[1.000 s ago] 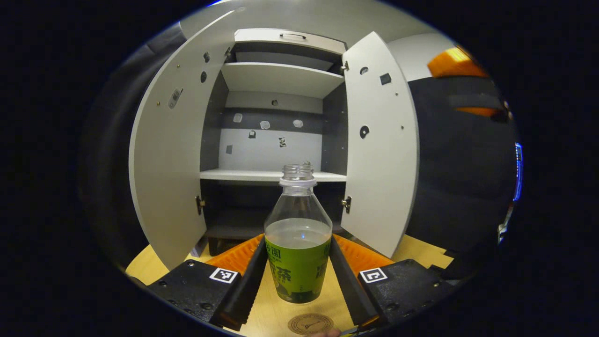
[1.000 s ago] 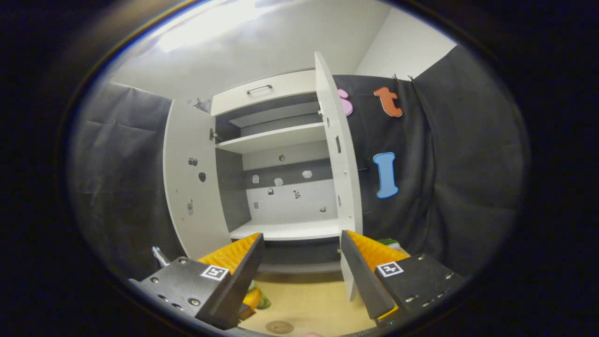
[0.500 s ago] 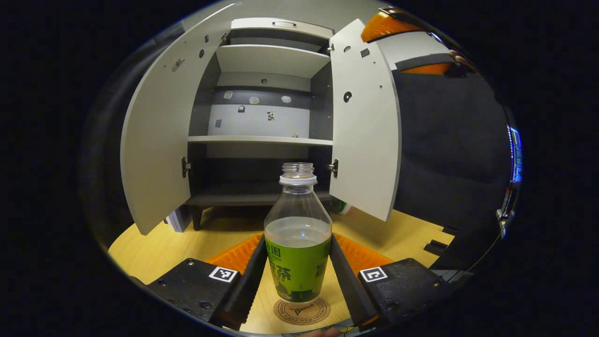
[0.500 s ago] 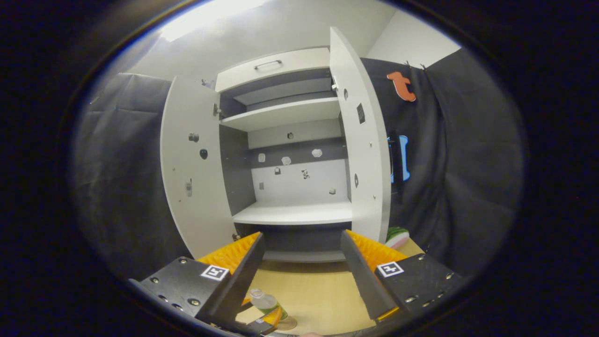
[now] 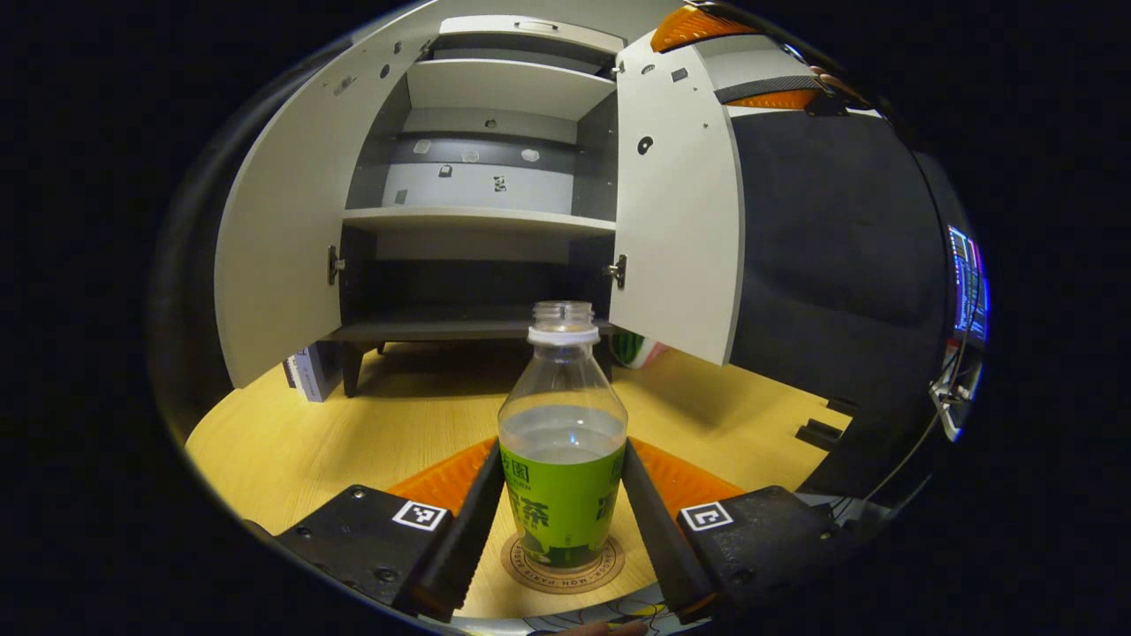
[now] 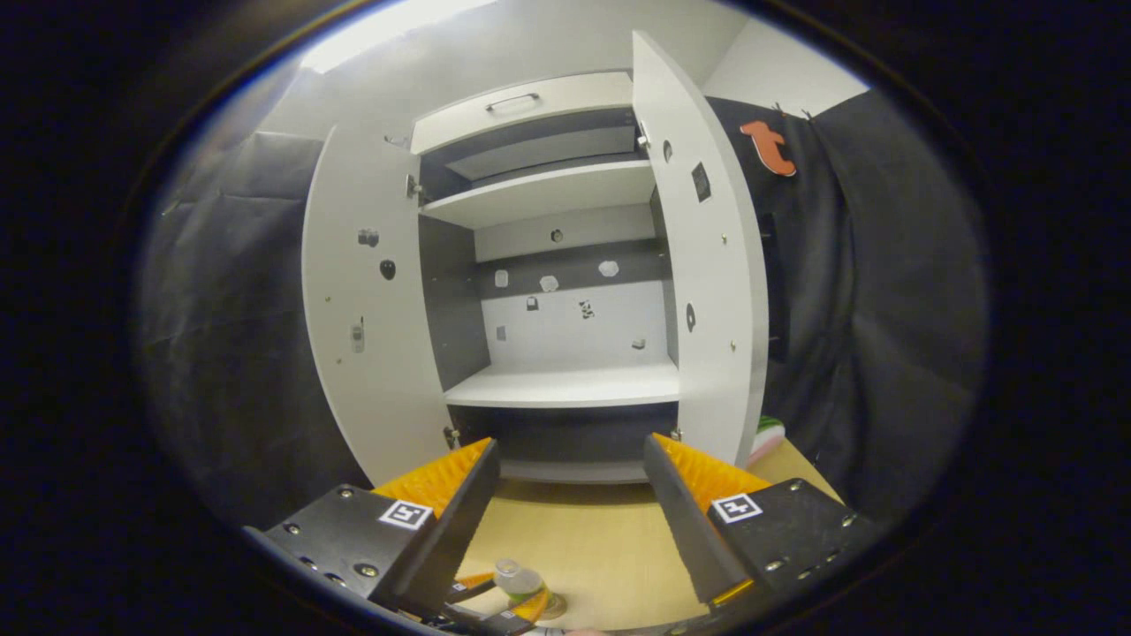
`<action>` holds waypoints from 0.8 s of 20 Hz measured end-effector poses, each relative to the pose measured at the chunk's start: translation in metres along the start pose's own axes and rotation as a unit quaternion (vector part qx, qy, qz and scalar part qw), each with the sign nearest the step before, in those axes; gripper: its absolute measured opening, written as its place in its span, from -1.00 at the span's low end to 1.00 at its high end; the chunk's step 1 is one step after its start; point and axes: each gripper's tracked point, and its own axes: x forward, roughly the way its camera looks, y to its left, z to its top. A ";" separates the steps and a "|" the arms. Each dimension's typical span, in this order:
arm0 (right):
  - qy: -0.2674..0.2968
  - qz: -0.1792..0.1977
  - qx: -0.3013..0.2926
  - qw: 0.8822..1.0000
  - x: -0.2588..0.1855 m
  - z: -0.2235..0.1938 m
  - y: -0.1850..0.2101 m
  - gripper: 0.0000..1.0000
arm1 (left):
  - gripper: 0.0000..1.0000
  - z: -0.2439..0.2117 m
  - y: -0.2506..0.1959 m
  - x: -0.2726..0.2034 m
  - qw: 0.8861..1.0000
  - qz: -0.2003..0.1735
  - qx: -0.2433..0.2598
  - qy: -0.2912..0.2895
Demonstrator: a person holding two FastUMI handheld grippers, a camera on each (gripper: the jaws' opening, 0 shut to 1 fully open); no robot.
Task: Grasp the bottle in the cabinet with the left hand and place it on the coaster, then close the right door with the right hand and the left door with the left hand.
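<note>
Step in hand: setting the bottle (image 5: 563, 450) down on the coaster (image 5: 563, 565). In the left gripper view the left gripper (image 5: 563, 517) has both fingers pressed on the bottle's green label, one on each side. The bottle stands upright, its base over the middle of the coaster; whether it fully rests there or is a hair above, I cannot tell.

Judgement: next move calls for parting the fingers evenly and drawing the gripper straight back, so the uncapped bottle is not tipped. Both doors are not yet closed.

Right gripper (image 6: 570, 521), in its own view, has fingers spread apart with nothing between them, aimed at the cabinet (image 6: 552, 265). The right door (image 6: 707, 265) stands swung out, near its line of approach; the left door (image 6: 362, 309) is likewise open.

Materials: bottle is clear plastic, rounded shoulder, threaded open neck, part full of clear liquid. Coaster is a flat round disc with a printed ring. Table (image 5: 398, 424) is pale wood grain. Cabinet panels are smooth, matte, light outside and dark within; shelves bare.
</note>
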 end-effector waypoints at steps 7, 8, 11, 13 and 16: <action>0.015 -0.001 -0.001 1.000 -0.014 -0.015 -0.002 0.98 | 0.73 -0.009 -0.007 -0.007 0.999 -0.011 0.038 0.031; 0.012 0.001 -0.003 1.000 -0.016 -0.013 -0.003 0.98 | 0.76 -0.003 -0.006 -0.008 0.999 -0.010 0.039 0.031; 0.005 0.000 -0.005 1.000 -0.027 -0.005 -0.010 0.98 | 0.77 0.027 -0.003 -0.009 0.999 -0.005 0.046 0.016; 0.001 -0.002 -0.006 1.000 -0.033 0.000 -0.016 0.98 | 0.79 0.049 -0.002 -0.009 0.999 -0.006 0.040 0.008; -0.013 -0.011 -0.009 1.000 -0.044 0.012 -0.030 0.98 | 0.79 0.085 -0.004 -0.013 1.000 -0.008 0.019 0.000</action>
